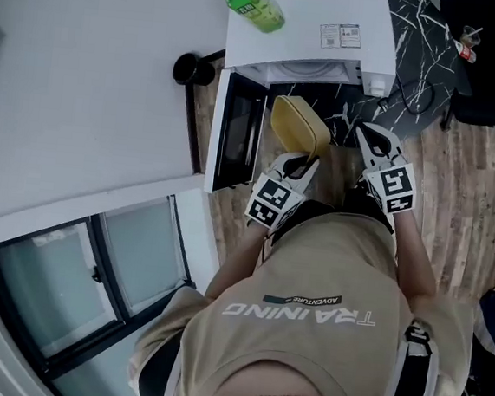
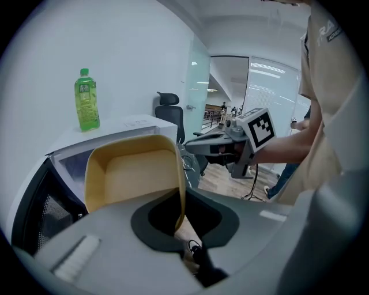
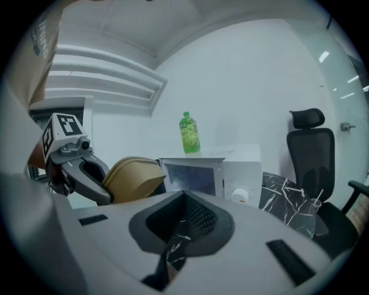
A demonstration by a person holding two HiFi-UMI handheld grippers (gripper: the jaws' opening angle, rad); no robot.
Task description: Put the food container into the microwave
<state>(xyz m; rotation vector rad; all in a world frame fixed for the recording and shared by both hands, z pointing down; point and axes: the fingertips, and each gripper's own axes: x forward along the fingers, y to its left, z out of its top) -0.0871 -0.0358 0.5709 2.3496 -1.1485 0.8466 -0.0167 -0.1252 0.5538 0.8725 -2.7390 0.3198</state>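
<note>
The yellow food container [image 1: 300,126] hangs tilted in front of the white microwave [image 1: 312,25], my left gripper [image 1: 298,165] shut on its near rim. In the left gripper view the container [image 2: 135,173] shows its empty inside, its wall pinched between the jaws of the left gripper [image 2: 180,222]. The microwave's black door [image 1: 238,140] stands swung open to the left. My right gripper [image 1: 369,133] is shut on nothing, just right of the container and apart from it. In the right gripper view the container [image 3: 134,177] sits left of the microwave [image 3: 230,167].
A green bottle [image 1: 252,0] stands on top of the microwave. The microwave rests on a black marbled table [image 1: 423,44], with a black office chair [image 1: 486,68] to the right. A white wall and a glass partition [image 1: 128,260] lie to the left, above wooden flooring.
</note>
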